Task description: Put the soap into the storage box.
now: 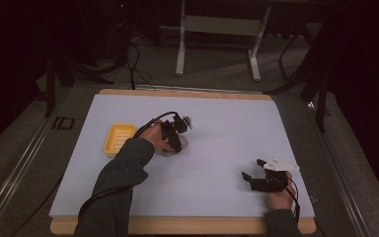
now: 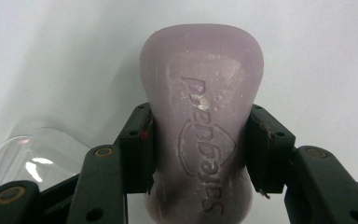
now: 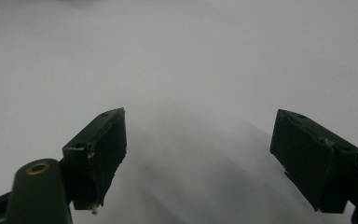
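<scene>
A pale purple bar of soap with an embossed logo lies on the white mat, and my left gripper is shut on its sides. In the high view the left gripper stands left of the mat's centre, with the soap just showing beneath it. A yellow soap dish sits to its left, empty. My right gripper rests near the front right of the mat. In its own view the right gripper is open, with bare mat between its jaws.
A clear plastic piece lies on the mat just beside the left gripper. The white mat covers a wooden board. Table legs and cables stand on the floor beyond the far edge.
</scene>
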Demonstrator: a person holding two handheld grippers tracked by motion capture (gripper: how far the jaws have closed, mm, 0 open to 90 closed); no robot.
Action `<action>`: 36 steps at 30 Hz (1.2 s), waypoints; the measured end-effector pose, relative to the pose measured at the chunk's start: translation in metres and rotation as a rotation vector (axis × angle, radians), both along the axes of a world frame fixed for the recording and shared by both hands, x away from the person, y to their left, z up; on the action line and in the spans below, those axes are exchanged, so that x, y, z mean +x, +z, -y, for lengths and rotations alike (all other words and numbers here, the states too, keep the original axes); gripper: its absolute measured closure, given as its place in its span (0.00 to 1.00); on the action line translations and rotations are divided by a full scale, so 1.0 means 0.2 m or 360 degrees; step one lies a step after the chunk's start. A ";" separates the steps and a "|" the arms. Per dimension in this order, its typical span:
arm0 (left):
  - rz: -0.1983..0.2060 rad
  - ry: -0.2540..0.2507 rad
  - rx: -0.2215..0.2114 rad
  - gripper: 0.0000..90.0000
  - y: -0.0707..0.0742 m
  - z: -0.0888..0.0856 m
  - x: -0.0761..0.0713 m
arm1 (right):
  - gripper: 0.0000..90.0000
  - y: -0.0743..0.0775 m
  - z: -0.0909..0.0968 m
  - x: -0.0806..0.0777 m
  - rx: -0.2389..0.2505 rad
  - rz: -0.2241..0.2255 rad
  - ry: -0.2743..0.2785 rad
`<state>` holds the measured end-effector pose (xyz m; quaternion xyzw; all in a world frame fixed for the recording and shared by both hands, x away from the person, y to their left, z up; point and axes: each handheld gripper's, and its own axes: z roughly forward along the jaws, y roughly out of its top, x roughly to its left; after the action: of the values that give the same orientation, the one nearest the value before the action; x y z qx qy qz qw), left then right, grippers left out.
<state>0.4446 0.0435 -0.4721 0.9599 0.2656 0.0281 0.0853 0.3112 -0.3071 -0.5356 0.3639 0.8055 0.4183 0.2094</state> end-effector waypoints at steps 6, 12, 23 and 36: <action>0.0021 0.0019 0.0004 0.56 0.04 -0.02 0.00 | 0.20 0.00 0.00 0.00 -0.0001 0.0001 0.0001; 0.0035 0.0041 0.0006 0.56 0.07 -0.05 0.00 | 0.20 0.00 0.00 0.00 -0.0001 0.0001 0.0001; 0.0062 0.0088 0.0023 0.56 0.11 -0.13 0.00 | 0.20 0.00 0.00 0.00 -0.0001 0.0002 0.0000; 0.0071 0.0138 0.0034 0.56 0.16 -0.21 0.00 | 0.20 0.00 0.00 0.00 -0.0005 0.0003 0.0000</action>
<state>0.4449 0.0854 -0.4400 0.9475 0.3047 0.0560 0.0795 0.3111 -0.3067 -0.5357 0.3631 0.8059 0.4174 0.2109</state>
